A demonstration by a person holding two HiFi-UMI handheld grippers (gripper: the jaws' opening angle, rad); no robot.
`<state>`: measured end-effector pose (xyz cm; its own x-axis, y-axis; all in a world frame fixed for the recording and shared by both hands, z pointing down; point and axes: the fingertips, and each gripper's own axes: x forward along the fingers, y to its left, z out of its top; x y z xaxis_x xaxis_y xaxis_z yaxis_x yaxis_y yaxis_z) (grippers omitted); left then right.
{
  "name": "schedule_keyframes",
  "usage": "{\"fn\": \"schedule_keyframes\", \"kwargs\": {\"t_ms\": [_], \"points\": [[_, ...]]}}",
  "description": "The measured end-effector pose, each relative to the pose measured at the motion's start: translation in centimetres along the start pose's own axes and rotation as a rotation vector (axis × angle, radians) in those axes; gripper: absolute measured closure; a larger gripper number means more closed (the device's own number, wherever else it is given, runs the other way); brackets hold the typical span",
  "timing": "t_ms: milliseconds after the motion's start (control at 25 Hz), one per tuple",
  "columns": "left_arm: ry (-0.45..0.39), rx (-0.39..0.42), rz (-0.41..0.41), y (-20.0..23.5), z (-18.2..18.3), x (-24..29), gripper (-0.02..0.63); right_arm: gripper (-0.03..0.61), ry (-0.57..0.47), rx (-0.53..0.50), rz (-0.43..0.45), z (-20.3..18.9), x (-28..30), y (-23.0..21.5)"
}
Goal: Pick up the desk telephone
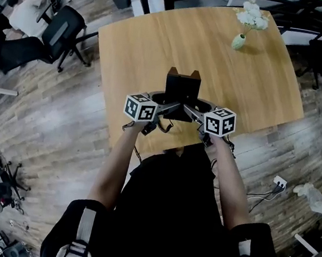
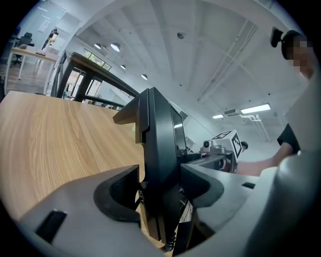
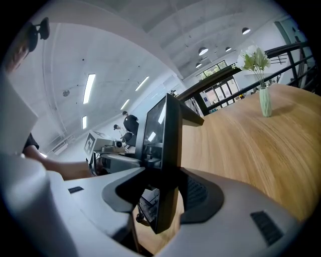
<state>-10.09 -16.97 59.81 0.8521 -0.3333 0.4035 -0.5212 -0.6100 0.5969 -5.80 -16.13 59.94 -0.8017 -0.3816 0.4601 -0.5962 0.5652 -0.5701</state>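
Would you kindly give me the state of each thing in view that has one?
desk telephone: clamped from both sides, held on edge.
left gripper: shut on the desk telephone.
right gripper: shut on the desk telephone.
vase of flowers: upright on the table, apart from both grippers.

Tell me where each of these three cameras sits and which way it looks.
Head view: on the person's head, looking steeply down at the light wooden table; both forearms show.
Left gripper view: on the left gripper, looking along jaws clamped on the black desk telephone; an arm shows.
Right gripper view: on the right gripper, facing the telephone's other side; an arm shows.
Both gripper views share the telephone and see the opposite gripper.
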Motion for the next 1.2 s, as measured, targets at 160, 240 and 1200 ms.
{"fn": "schedule_keyframes", "kwargs": {"t_ms": [160,240,1200], "points": [[-0.003,0.012,-0.007,-0.8,-0.3,-0.5,0.359,0.36,-0.01,0.005,-0.008,-0.4,-0.5,0.9],[-0.007,0.012,-0.01,-1.0,-0.3,-0.8,0.359,0.36,-0.017,0.006,-0.012,-0.3,-0.7,1.2],[0.001,0.058,-0.028,-3.6,0.5,-0.5,0.359,0.36,-0.062,-0.004,-0.025,0.2,-3.2,1.9]]}}
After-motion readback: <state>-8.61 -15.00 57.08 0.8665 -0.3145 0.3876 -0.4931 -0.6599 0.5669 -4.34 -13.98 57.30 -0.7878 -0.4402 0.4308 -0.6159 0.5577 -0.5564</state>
